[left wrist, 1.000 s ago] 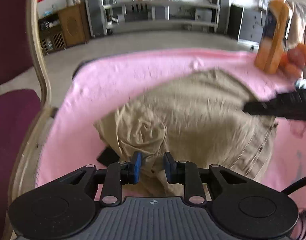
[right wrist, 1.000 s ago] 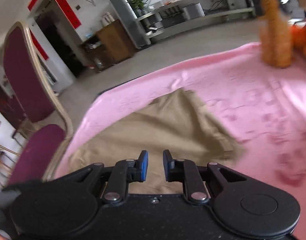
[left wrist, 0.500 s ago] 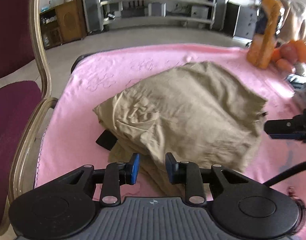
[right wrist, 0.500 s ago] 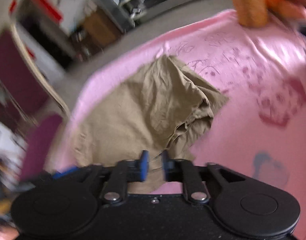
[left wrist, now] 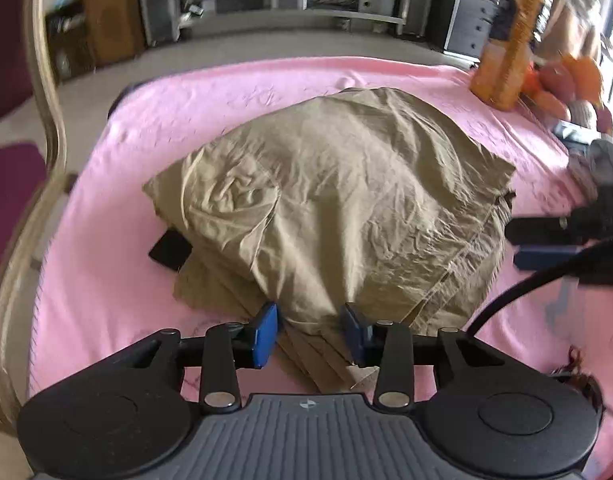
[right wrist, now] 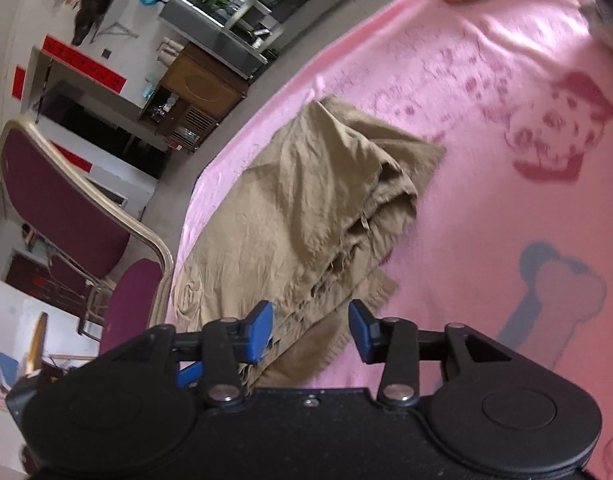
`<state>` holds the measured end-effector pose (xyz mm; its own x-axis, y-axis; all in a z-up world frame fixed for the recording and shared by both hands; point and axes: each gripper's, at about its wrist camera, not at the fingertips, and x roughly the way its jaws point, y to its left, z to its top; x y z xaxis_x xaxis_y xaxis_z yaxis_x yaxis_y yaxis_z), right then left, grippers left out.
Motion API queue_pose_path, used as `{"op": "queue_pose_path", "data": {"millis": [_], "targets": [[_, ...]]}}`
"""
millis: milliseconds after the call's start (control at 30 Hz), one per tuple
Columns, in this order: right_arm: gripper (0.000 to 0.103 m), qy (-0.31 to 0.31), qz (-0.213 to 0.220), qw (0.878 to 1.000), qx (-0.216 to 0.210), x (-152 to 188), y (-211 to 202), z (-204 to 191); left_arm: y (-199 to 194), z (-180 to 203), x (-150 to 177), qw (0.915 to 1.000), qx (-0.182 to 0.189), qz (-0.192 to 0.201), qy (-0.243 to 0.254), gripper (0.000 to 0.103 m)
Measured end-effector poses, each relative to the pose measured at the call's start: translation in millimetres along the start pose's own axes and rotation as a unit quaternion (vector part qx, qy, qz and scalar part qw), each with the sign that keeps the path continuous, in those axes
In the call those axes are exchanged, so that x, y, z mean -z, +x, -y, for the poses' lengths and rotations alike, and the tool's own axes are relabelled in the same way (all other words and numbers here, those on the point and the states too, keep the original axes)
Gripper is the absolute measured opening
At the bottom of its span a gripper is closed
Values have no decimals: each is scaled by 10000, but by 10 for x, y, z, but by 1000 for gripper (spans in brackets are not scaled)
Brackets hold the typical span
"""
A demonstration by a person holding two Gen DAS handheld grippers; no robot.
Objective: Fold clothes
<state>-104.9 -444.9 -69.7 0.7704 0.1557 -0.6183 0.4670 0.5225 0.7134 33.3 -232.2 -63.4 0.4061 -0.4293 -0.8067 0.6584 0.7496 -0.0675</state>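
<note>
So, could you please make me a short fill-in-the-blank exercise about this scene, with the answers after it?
1. The khaki garment lies on a blanket whose colour is ____.
2. The left gripper and the right gripper both have their jaws ____.
3. A small flat ____ object sticks out from under the garment's left edge.
4. At the far right corner of the blanket stands an ____ bottle.

Answers: pink; open; black; orange

A folded khaki garment lies on a pink blanket, the left gripper at its near edge, jaws apart. The right gripper reaches in beside an orange bottle.
</note>
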Motion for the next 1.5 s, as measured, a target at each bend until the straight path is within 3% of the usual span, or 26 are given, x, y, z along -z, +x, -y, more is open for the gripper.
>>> {"op": "queue_pose_path", "data": {"millis": [200, 367, 600, 733, 767, 967, 1033, 1067, 1100, 1200, 1367, 1433, 1500], "targets": [[53, 873, -292, 9952, -328, 38, 100, 186, 4, -57, -4, 9996, 138, -45, -232, 42], [54, 1513, -288, 9870, -459, 90, 200, 349, 15, -87, -6, 9992, 198, -70, -339, 42], [49, 1693, 13, 9816, -878, 70, 452, 372, 19, -102, 3, 9991, 228, -79, -360, 42], [40, 1239, -558, 9853, -1032, -19, 645, 282, 21, -106, 4, 9990, 237, -82, -364, 42], [36, 1255, -441, 9870, -908, -20, 651, 269, 22, -108, 4, 9990, 240, -83, -365, 42], [36, 1807, 588, 9795, -664, 58, 699, 245, 26, -106, 5, 9990, 257, -92, -354, 42], [33, 1727, 740, 9810, -482, 66, 750, 168, 22, -104, 7, 9990, 263, -87, -350, 42], [16, 1570, 742, 9840, -390, 33, 735, 101, 19, -104, 8, 9990, 270, -82, -348, 42], [13, 1391, 731, 9871, -304, -8, 711, 29, 8, -105, 7, 9989, 282, -73, -357, 42], [8, 851, 696, 9939, -44, -130, 639, -186, -112, -106, -31, 9984, 391, 39, -396, 39], [7, -46, 626, 9976, 290, -362, 457, -564, -658, -95, -150, 9913, 936, 834, -402, 42], [7, -331, 558, 9975, 272, -497, 281, -701, -870, -145, -200, 9848, 1186, 1149, -542, 48], [7, -537, 413, 9971, 341, -629, 89, -745, -1001, -204, -263, 9782, 1415, 1339, -719, 64]]}}
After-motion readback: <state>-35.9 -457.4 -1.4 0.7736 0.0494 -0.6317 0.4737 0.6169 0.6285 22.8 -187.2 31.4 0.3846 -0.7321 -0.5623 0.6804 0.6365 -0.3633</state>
